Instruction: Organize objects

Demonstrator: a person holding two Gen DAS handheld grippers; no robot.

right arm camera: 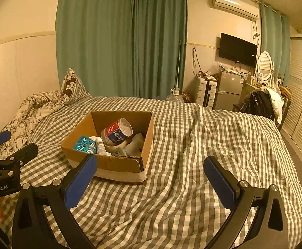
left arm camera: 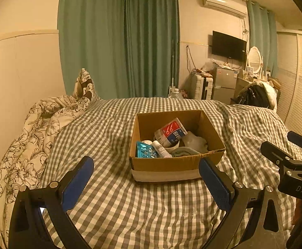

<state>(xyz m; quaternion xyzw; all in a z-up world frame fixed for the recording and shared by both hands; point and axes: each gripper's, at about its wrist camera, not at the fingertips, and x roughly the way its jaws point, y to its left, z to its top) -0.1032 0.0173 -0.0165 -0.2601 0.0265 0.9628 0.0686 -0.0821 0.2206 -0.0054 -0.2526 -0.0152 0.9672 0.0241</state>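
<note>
Holding both grippers wide open over the bed right now, nothing in either one. My left gripper (left arm camera: 146,181) has its two blue pads (left arm camera: 77,183) spread far apart, and the right gripper (right arm camera: 151,181) is the same, hovering above the checked bedspread (right arm camera: 182,197).

Count from here: two grippers, one cardboard box (left arm camera: 171,165), and inside it I make out one clear tub with a red and blue label (left arm camera: 170,132), one teal blister pack (left arm camera: 145,150), one small white tube (left arm camera: 161,149), a roll of tape (right arm camera: 117,144) under the tub, plus some grey-white soft stuff (left arm camera: 194,143) I can't identify.

The box is open-topped, brown, with a pale band of tape around its base. It sits on the bed just ahead of the left gripper, whose right pad overlaps the near right corner in view. In the right wrist view the box (right arm camera: 109,164) is off to the left, and the left pad overlaps its near wall.

The left view catches the right gripper's (left arm camera: 292,155) side at the frame's right edge; the right view shows the left gripper (right arm camera: 7,157) at its left edge, marked GenRobot.AI. The right view also shows more rumpled bedspread to the right. Both show a floral duvet (left arm camera: 26,145) bunched by the wall.
</note>
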